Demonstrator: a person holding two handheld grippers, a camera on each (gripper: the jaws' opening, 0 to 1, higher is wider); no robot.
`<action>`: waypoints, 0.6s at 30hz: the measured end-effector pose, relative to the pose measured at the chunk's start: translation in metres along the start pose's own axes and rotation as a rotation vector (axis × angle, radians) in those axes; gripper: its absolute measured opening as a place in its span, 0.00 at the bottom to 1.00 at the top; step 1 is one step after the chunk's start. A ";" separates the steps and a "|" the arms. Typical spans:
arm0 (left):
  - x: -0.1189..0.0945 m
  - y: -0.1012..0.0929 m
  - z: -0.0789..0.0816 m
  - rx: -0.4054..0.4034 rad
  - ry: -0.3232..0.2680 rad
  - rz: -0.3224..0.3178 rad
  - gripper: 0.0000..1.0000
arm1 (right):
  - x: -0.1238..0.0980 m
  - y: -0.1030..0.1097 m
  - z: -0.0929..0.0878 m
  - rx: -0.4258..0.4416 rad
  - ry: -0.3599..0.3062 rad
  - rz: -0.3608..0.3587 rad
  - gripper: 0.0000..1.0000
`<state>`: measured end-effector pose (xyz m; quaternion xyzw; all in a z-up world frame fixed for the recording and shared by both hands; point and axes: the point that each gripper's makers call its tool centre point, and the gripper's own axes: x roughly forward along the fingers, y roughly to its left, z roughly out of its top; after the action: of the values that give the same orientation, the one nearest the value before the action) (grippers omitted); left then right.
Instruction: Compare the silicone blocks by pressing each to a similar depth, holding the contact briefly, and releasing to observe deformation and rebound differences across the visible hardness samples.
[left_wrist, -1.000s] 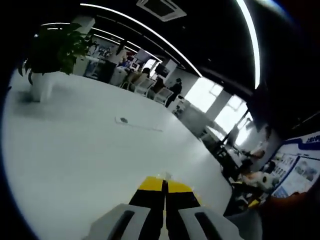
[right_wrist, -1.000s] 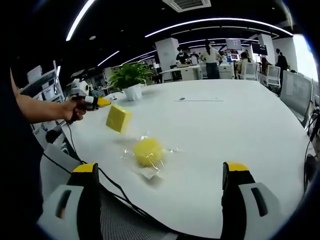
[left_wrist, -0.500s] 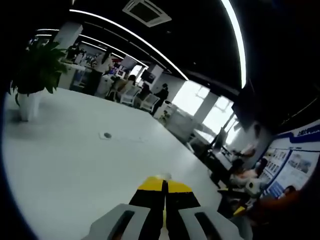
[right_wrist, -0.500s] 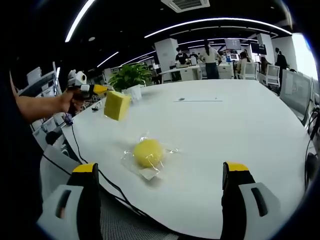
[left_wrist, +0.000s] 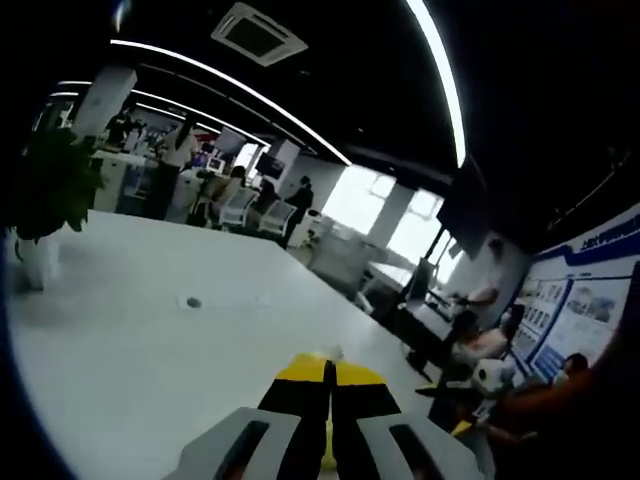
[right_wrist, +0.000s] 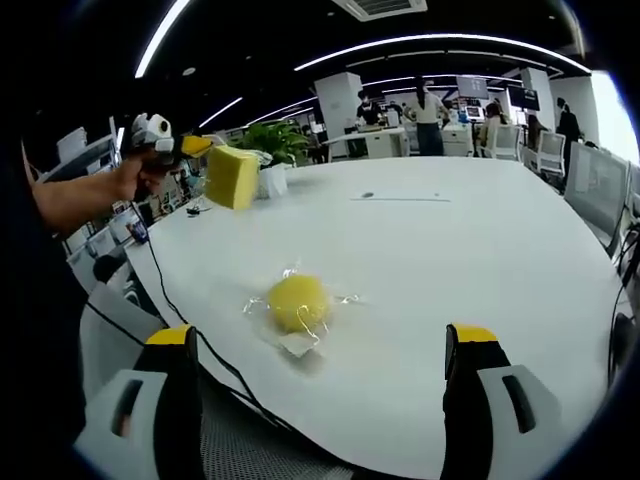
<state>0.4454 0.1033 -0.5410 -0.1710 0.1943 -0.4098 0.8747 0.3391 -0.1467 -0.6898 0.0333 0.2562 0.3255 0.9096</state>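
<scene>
Grip check, left gripper (right_wrist: 200, 148): seen in the right gripper view, it is held up above the white table (right_wrist: 480, 250) by a hand (right_wrist: 140, 175), its yellow-tipped jaws closed on the edge of a yellow square block (right_wrist: 233, 177), which hangs clear of the table surface. In the left gripper view the same jaws stand pressed together with only a thin yellow sliver showing between them, over the far stretch of table. Right gripper (right_wrist: 320, 345): jaws spread wide apart, nothing between them, positioned at the near table edge. A round yellow block (right_wrist: 298, 302) lies on the table on a clear plastic wrapper (right_wrist: 296, 340), between and beyond the right jaws, well apart from the lifted square block. A black cable (right_wrist: 190, 315) runs along the near edge. A potted plant (right_wrist: 272, 160) stands on the table just beyond the square block.
</scene>
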 end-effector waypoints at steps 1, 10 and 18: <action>0.001 -0.002 0.000 0.003 0.000 -0.005 0.00 | 0.000 0.000 0.001 0.003 -0.002 0.000 0.96; 0.005 -0.014 -0.005 0.015 0.008 -0.039 0.00 | 0.004 0.004 0.004 -0.004 -0.002 0.021 0.96; 0.005 -0.026 -0.009 0.000 0.009 -0.081 0.00 | 0.005 0.005 0.014 0.025 -0.056 0.056 0.96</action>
<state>0.4277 0.0825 -0.5377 -0.1767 0.1911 -0.4455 0.8566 0.3465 -0.1379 -0.6787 0.0608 0.2336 0.3466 0.9064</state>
